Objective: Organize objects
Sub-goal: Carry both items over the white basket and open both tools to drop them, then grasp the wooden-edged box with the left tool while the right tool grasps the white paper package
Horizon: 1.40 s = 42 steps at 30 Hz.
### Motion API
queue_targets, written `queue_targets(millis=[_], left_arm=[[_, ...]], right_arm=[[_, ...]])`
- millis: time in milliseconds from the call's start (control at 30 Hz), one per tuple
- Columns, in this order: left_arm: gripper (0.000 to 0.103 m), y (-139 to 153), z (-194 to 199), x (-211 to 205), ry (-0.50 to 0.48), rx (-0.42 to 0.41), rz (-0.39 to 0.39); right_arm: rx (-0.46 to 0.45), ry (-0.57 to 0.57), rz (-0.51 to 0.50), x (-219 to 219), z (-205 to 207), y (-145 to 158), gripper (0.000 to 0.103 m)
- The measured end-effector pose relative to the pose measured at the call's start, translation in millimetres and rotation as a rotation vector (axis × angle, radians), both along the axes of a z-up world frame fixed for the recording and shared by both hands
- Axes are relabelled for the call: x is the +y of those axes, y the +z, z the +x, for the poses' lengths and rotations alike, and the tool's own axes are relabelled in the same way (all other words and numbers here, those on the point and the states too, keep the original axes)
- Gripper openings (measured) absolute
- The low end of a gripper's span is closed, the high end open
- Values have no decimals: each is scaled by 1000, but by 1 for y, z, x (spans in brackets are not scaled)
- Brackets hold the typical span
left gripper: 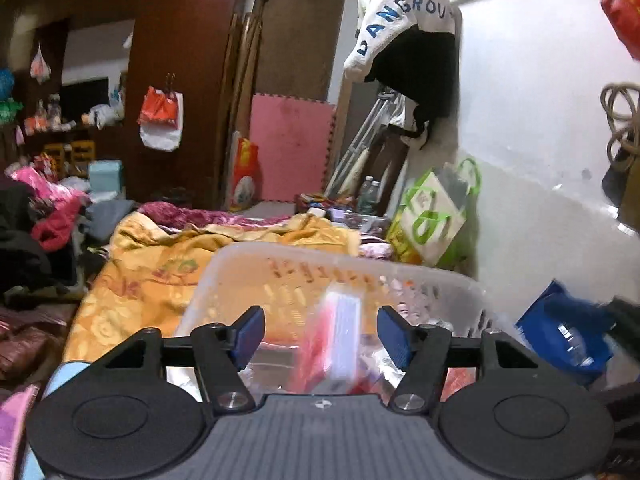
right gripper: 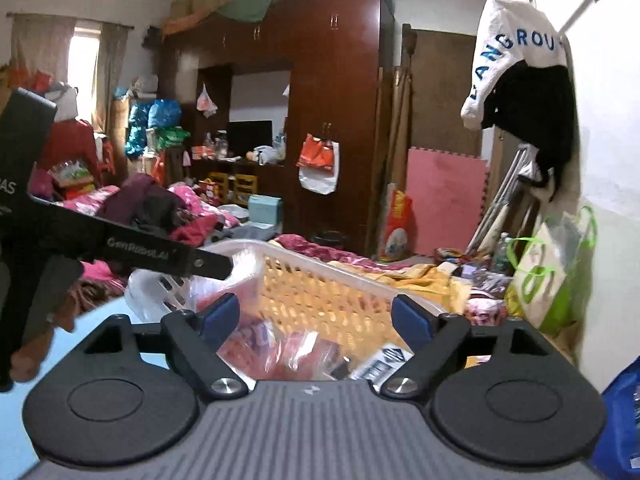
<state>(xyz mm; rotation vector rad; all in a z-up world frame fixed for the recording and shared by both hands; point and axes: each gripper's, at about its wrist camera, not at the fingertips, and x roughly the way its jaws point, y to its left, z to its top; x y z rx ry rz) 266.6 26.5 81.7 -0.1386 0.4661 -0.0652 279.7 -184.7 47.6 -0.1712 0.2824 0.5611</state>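
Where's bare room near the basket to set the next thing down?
The yellow blanket left of the basket is the widest bare patch. Inside the basket, the far end by its slotted wall looks open; the near end is full of packets. Right of it, a blue bag and green bag crowd the wall.

White slotted basket (right gripper: pixel 320 276) holds packets (right gripper: pixel 312 350)

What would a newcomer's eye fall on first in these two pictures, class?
A white slotted basket full of packets sits right ahead of both open tools, on an orange blanket. On the right wall hangs a white garment with blue letters; a dark wardrobe fills the back.
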Motion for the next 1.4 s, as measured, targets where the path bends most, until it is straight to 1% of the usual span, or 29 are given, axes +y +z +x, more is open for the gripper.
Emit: queue_targets(millis=[33, 67, 100, 133, 167, 233, 300, 333, 367, 400, 433, 467, 533, 567, 667, 767, 833, 867, 900, 1033, 1167, 1200, 1233, 1267, 1300, 1367, 1400], left_arm=[[67, 1, -9, 0, -3, -31, 8], [72, 3, -19, 0, -13, -53, 13], [76, 4, -32, 1, -30, -69, 10], [82, 3, -45, 0, -43, -77, 14], [85, -1, -60, -2, -57, -86, 35], [89, -14, -85, -8, -70, -93, 99], [90, -33, -97, -16, -69, -59, 168], [90, -48, -101, -18, -57, -24, 191], [89, -62, -100, -18, -58, 21, 193], [89, -72, -97, -17, -72, 61, 183], [86, -84, -92, -15, -99, 101, 158], [82, -92, -86, -13, -118, 124, 136], [82, -103, -80, -7, -114, 146, 104], [82, -105, -78, -6, -104, 149, 101], [82, -104, -79, -5, -78, 149, 111], [82, -106, -81, -5, -68, 143, 126], [82, -108, -83, -7, -57, 151, 149], [82, -109, -82, -7, -57, 156, 155], [82, -109, -82, -8, -60, 158, 160], [82, -110, -82, -14, -63, 149, 168], [82, -112, -74, -17, -41, 160, 172], [80, -112, -72, -17, -23, 166, 176], [73, -112, -71, -18, -11, 170, 177], [64, -113, -70, -19, -10, 175, 178], [58, -113, -69, -21, -15, 180, 179], [30, -114, -69, -25, -34, 179, 176], [26, -113, -69, -25, -40, 175, 171]], right_arm=[[1, 3, 16, -6, -7, -2, 87], [1, 15, 47, -15, -17, -2, 95], [-1, 23, 78, -24, -26, -3, 103], [-4, 22, 105, -33, -35, -3, 103], [2, 18, 124, -42, -46, -5, 103], [-1, 26, 130, -57, -63, -14, 103], [-7, -6, 132, -66, -74, -32, 103], [9, -31, 127, -65, -69, -41, 103], [43, -48, 97, -63, -62, -56, 103], [86, -57, 64, -61, -52, -69, 103], [138, -66, 29, -57, -42, -81, 103], [196, -75, -5, -52, -31, -93, 103], [251, -80, -1, -47, -18, -105, 103], [270, -68, 12, -45, -13, -108, 103], [324, -82, 15, -35, -3, -116, 103], [351, -82, 26, -30, 7, -118, 103], [354, -82, 26, -27, 6, -120, 100], [352, -88, 6, -21, 5, -120, 93], [345, -97, -12, -19, 4, -121, 83], [315, -112, -25, -27, -6, -119, 79], [283, -112, 45, -50, -24, -113, 79], [271, -110, 63, -53, -28, -111, 79], [260, -107, 79, -56, -32, -110, 79], [252, -102, 92, -58, -34, -109, 79], [247, -96, 98, -59, -36, -108, 79], [243, -91, 100, -56, -34, -106, 79], [244, -78, 104, -56, -33, -105, 79]])
